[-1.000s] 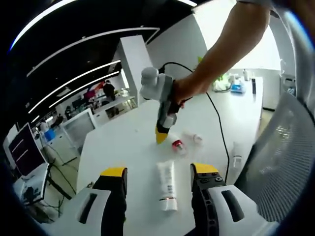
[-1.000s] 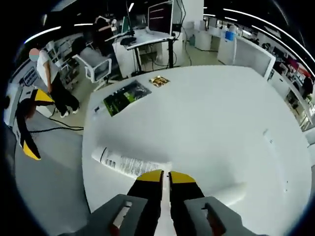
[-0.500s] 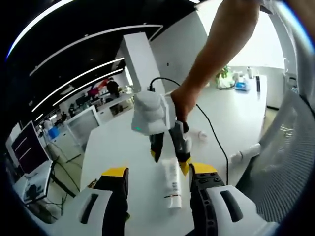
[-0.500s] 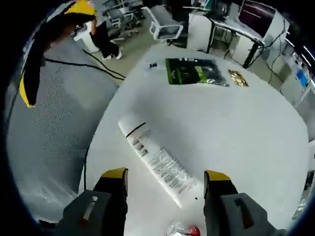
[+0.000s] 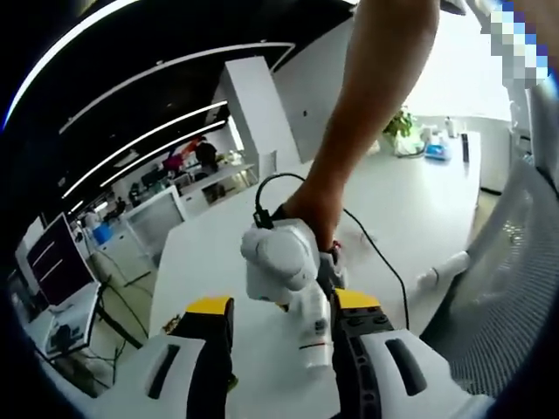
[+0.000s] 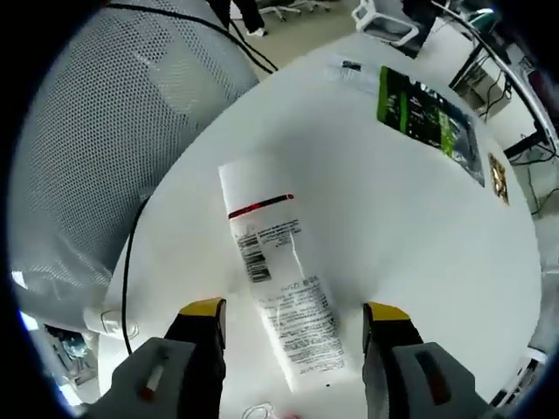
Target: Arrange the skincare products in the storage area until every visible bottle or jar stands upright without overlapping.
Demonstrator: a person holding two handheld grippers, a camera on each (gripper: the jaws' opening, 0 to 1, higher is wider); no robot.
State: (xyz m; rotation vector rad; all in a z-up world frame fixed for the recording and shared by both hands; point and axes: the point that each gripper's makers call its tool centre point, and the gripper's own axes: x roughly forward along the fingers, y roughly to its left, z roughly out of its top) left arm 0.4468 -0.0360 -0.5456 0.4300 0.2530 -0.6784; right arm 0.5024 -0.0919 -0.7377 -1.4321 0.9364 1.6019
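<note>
- Right gripper (image 6: 291, 314): yellow-tipped jaws wide apart, straddling the lower half of the white tube (image 6: 277, 272), clamped on nothing yet.
- Left gripper (image 5: 272, 316): jaws apart too, empty, held back over the table edge, looking toward the right gripper's body and the hand (image 5: 307, 209) that grips it.
- White tube: lying flat on the white table (image 6: 410, 227), long axis roughly between the right jaws; a red band near the far end, barcode and fine print along the middle.
- Probably light and soft-walled plastic, likely to dent under a hard squeeze; smooth skin may slip.
- Best hold, by this reading: across the body where it is fullest, gentle pressure, then tipped up onto whichever end is flat; which end carries the cap cannot be told.
- Table: smooth, matte white, rounded edge.
- Black cable (image 6: 131, 262) trailing along the table edge, beside the tube but not touching it.
- Green printed packet (image 6: 425, 118) lying flat farther off, well apart.
- Grey mesh chair back (image 6: 105, 131) beyond the edge, finely perforated.
</note>
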